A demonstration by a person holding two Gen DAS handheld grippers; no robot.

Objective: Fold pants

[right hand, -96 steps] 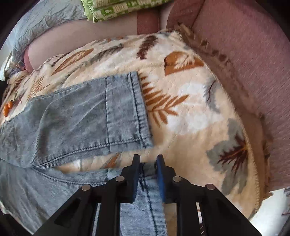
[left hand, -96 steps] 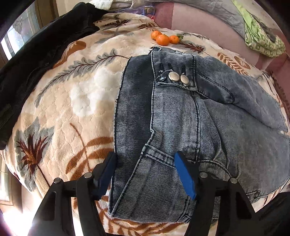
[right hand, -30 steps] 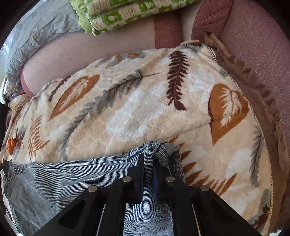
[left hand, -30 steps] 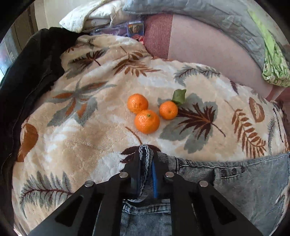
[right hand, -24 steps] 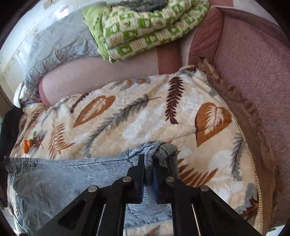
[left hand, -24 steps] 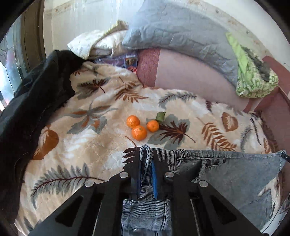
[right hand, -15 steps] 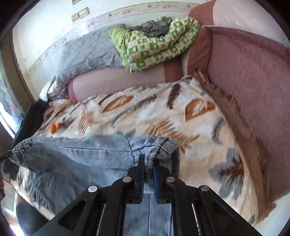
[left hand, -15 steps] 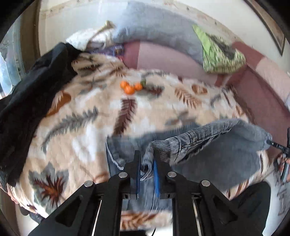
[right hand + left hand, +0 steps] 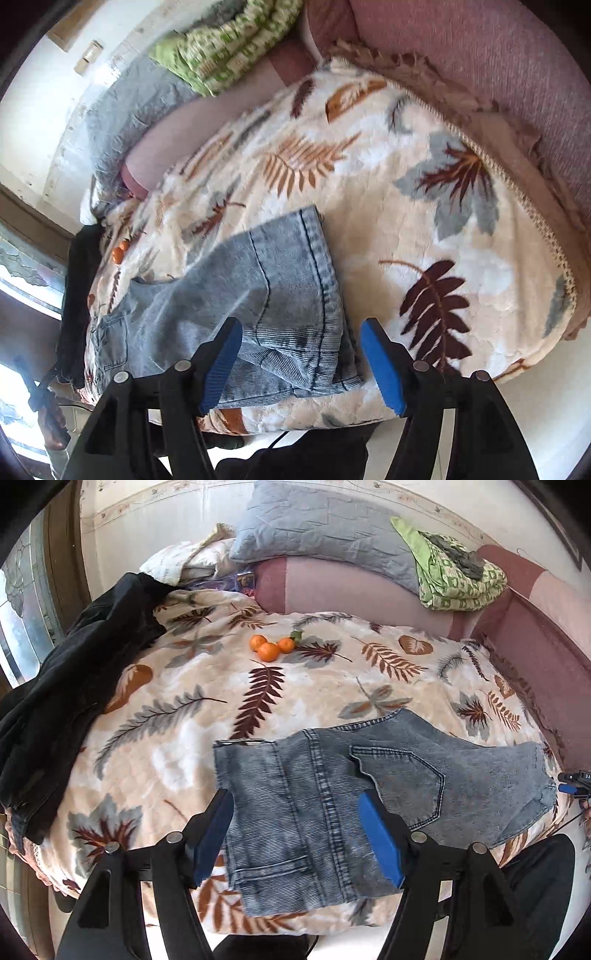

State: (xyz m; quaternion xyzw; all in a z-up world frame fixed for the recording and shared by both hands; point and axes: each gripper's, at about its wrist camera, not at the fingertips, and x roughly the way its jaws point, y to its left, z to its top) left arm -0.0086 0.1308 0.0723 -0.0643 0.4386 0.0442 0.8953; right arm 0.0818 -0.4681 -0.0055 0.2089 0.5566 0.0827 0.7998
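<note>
jeans lie folded on the leaf blanket, both grippers spread above them

the pants [image 9: 325, 805], washed grey-blue denim, lie folded lengthwise near the front edge of the leaf-patterned blanket [image 9: 177, 716]. in the left wrist view the waistband end lies nearest the camera, with a back pocket showing and the legs running off to the right. in the right wrist view the hem end [image 9: 295, 280] lies doubled over, one cuff stacked on the other.

the left gripper [image 9: 299, 838] hangs over the waistband end. its jaws have just been opening and now stand wide; the denim shows between the blue pads but neither pad presses on it. the right gripper [image 9: 301, 360] hangs over the cuffs in the same way: jaws just opened, wide apart, cloth below and between them, nothing gripped.

three oranges [image 9: 271, 648] sit together farther back on the blanket, well apart from the pants. a black garment [image 9: 74, 664] drapes over the left side of the blanket. against the back of the pink sofa [image 9: 332, 587] rest a grey pillow [image 9: 325, 528] and a green patterned bundle [image 9: 458, 576]. the right wrist view is somewhat blurred.
</note>
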